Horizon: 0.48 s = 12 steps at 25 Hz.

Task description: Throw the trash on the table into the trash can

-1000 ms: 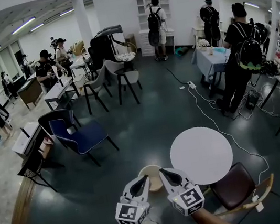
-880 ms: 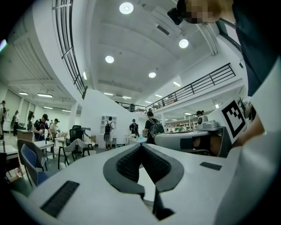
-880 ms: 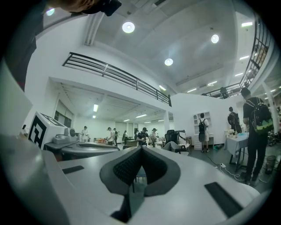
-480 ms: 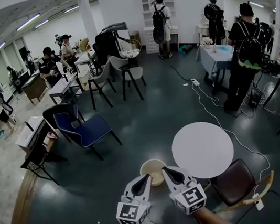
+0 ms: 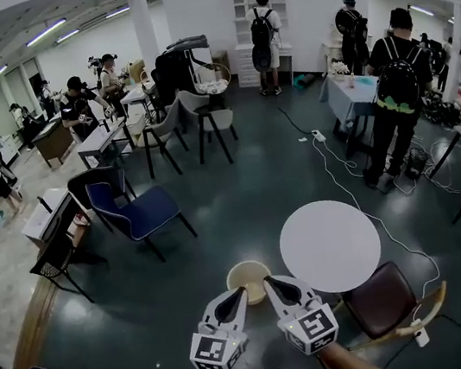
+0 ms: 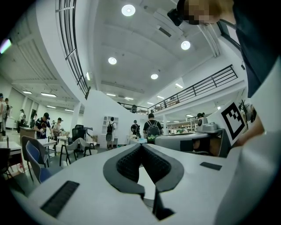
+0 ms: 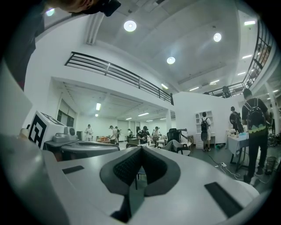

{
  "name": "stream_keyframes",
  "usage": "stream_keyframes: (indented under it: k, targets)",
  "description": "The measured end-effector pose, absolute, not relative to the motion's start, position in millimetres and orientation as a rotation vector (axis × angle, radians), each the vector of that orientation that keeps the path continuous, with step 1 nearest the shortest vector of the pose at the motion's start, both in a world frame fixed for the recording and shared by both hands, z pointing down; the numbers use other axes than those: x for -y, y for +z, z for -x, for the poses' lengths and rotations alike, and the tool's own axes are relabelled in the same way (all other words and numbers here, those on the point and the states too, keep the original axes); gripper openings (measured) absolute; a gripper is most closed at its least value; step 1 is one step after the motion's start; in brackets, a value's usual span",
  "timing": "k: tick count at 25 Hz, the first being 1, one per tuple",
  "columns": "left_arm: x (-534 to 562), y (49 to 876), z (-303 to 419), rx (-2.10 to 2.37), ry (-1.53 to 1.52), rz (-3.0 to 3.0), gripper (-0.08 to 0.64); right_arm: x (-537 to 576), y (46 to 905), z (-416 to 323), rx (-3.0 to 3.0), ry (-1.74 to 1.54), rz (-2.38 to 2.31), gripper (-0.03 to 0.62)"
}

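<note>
The round white table [image 5: 329, 246] stands right of centre in the head view, and I see no trash on its top. A beige round trash can [image 5: 249, 278] sits on the floor at the table's left edge. My left gripper [image 5: 241, 292] and right gripper [image 5: 270, 283] are held side by side, low in the view, their tips over the near rim of the can. Both are shut with nothing between the jaws. In the left gripper view the left gripper [image 6: 141, 145] points level across the room, as does the right gripper [image 7: 141, 148] in the right gripper view.
A brown chair [image 5: 382, 304] with a wooden frame stands just right of my right arm, below the table. A blue chair [image 5: 140, 216] is to the left. A white cable [image 5: 342, 189] runs over the dark floor. People stand at tables further back.
The trash can and the table have slid slightly up in the head view. Both grippers stay side by side and shut.
</note>
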State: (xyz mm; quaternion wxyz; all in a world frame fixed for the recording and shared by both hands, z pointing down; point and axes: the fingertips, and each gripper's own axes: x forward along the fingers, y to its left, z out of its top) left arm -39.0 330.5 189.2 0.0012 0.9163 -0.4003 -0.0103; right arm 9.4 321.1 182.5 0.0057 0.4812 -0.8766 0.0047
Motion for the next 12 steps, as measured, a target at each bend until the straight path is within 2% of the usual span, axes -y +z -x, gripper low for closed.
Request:
stream_keyframes:
  k: [12]
  targets:
    - [-325.2, 178.9, 50.1, 1.265, -0.078, -2.874, 0.015, -321.6, 169.0, 4.6, 2.767, -0.002, -1.484, 0.018]
